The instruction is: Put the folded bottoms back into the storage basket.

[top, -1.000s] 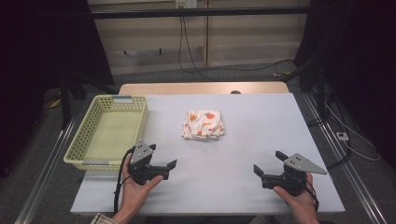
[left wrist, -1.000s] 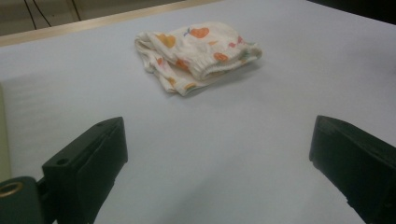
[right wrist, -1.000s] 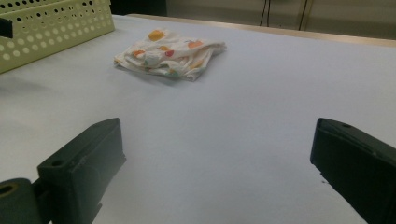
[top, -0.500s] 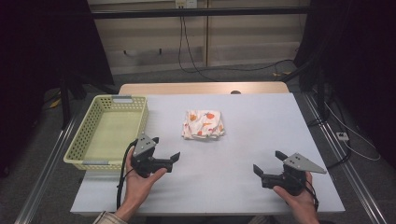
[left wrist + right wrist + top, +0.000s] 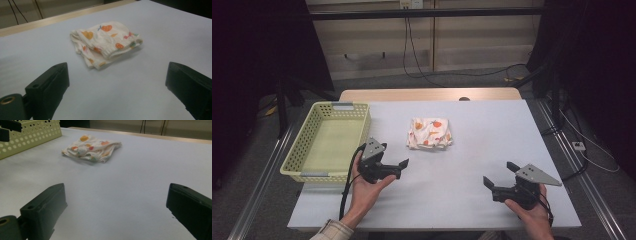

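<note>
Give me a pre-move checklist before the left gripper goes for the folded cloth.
1. Left gripper jaws open: ok.
2. Folded cloth lies between the jaws' line of sight in the left gripper view: ok.
3. Table between gripper and cloth free of obstacles: ok.
4. Right gripper open and apart from the cloth: ok.
5. Basket has room: ok.
6. Cloth's folds will hold when lifted: cannot tell.

Folded cream cloth (image 5: 429, 133) with orange fruit print, flat at table centre
</note>
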`<state>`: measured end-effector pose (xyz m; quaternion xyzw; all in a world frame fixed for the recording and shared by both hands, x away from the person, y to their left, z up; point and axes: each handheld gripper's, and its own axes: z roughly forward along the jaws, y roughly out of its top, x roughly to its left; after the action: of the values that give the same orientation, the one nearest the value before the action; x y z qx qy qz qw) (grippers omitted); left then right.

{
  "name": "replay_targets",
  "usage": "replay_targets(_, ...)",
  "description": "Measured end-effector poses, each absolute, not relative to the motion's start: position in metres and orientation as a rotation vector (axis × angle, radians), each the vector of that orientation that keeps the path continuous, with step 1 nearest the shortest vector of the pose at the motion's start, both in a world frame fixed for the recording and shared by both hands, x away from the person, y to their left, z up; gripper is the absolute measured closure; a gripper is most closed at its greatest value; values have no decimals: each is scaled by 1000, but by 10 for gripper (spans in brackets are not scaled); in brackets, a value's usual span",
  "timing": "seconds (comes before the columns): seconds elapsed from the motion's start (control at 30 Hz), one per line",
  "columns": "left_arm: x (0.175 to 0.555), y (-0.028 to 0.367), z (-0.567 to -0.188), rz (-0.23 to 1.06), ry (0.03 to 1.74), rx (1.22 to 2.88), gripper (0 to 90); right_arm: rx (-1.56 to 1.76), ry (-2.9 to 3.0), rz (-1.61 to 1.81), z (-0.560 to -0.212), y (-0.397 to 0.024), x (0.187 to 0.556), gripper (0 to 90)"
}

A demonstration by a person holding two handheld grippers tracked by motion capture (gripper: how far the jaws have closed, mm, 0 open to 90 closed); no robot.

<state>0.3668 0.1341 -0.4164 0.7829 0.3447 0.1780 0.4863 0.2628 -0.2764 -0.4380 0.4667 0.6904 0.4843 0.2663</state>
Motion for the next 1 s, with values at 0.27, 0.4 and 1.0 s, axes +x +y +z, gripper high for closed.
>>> replay_targets(0.27, 379, 130, -420, 412, 833, 1929, 52, 1251, 1872, 1308, -438, -276, 264, 27)
replay_targets(0.4, 384, 126, -417, 413, 835, 1933, 50, 1256, 1872, 1312, -439, -276, 264, 26)
replay_targets(1.0, 407, 102, -393, 424, 816, 1899, 61, 1252, 1903, 1310, -440, -274, 265, 27)
